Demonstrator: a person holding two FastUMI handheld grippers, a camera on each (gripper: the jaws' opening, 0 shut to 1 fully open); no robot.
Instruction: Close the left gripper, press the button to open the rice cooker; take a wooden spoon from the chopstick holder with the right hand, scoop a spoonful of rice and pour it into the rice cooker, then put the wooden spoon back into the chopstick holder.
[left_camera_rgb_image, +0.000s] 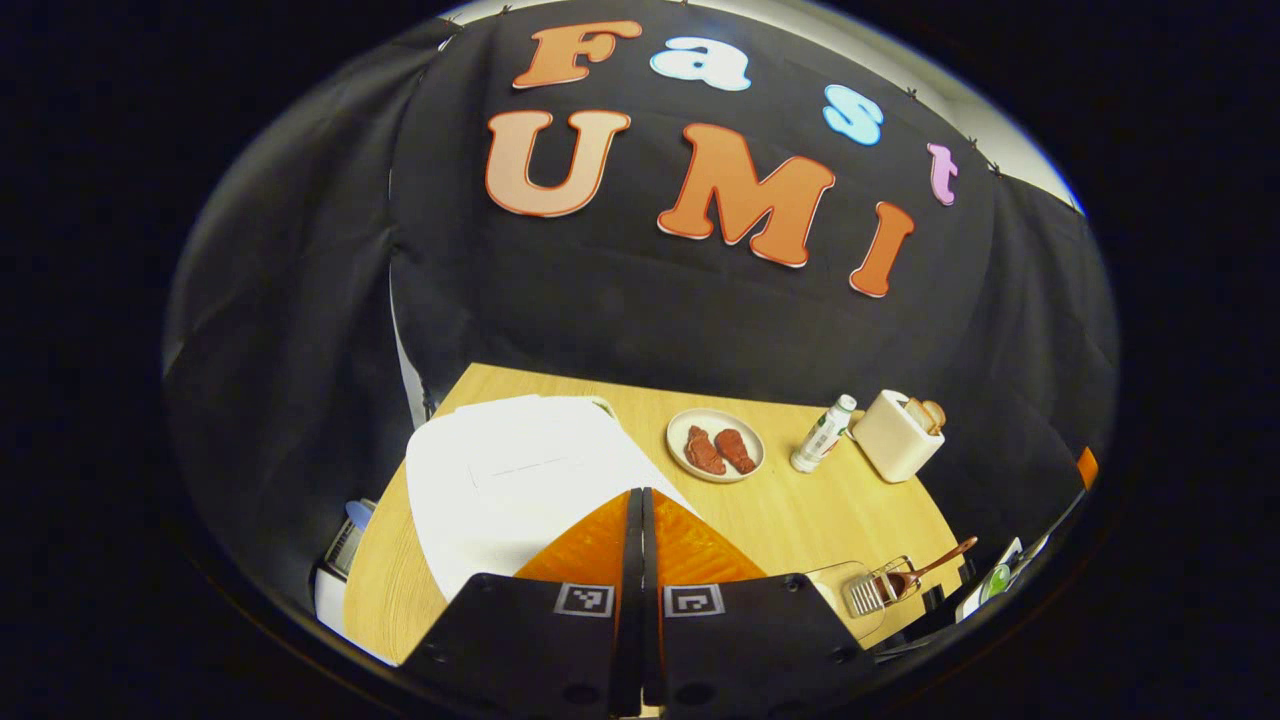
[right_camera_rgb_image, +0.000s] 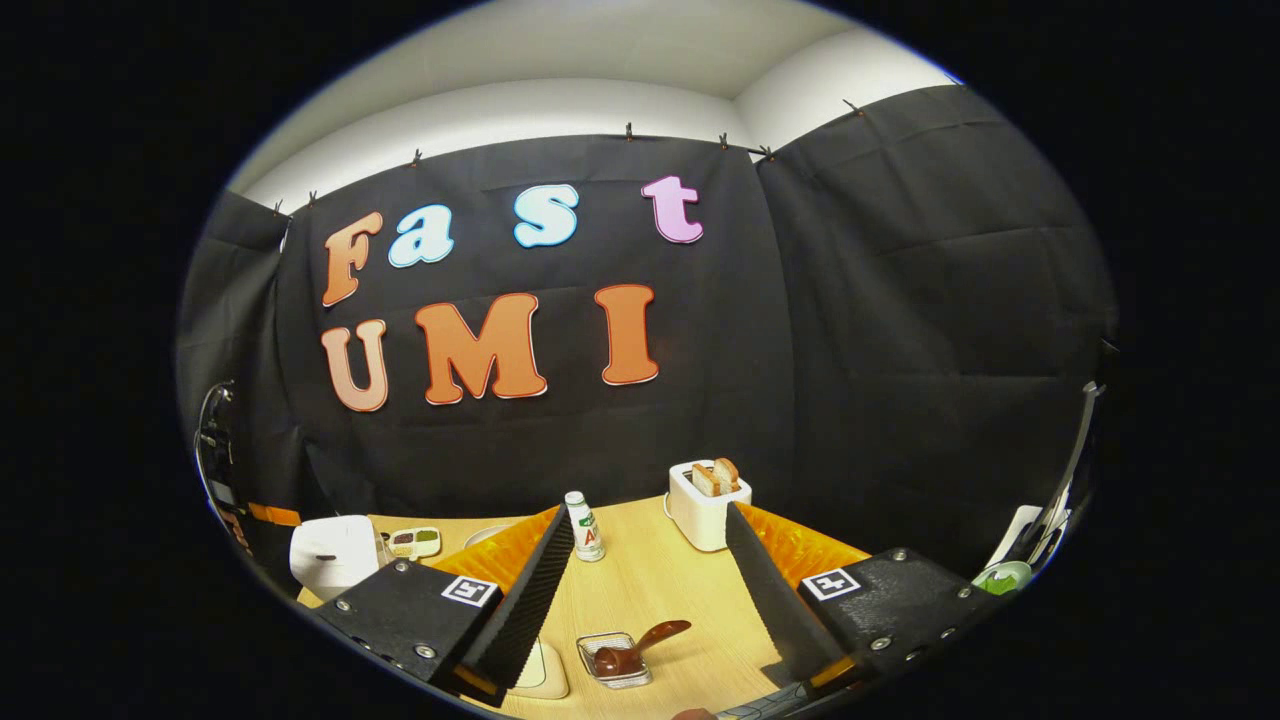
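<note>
With the left tongs (left_camera_rgb_image: 641, 500) already pressed together, fingers meeting with nothing between them, the step in hand looks like the first one: pressing the button to open the white rice cooker (left_camera_rgb_image: 520, 480). The cooker sits on the counter (left_camera_rgb_image: 800, 510) directly ahead of those tongs, its lid down, and the tips hover just over its near edge; whether they touch it I cannot tell. The next move probably calls for bringing the closed tips down squarely on the release button, which I cannot make out here. The right tongs (right_camera_rgb_image: 650, 560) stand wide apart and empty, above the counter. Between them, lower down, the wooden spoon (right_camera_rgb_image: 640, 645) rests in the small wire chopstick holder (right_camera_rgb_image: 615, 660), its handle leaning out to the right.
</note>
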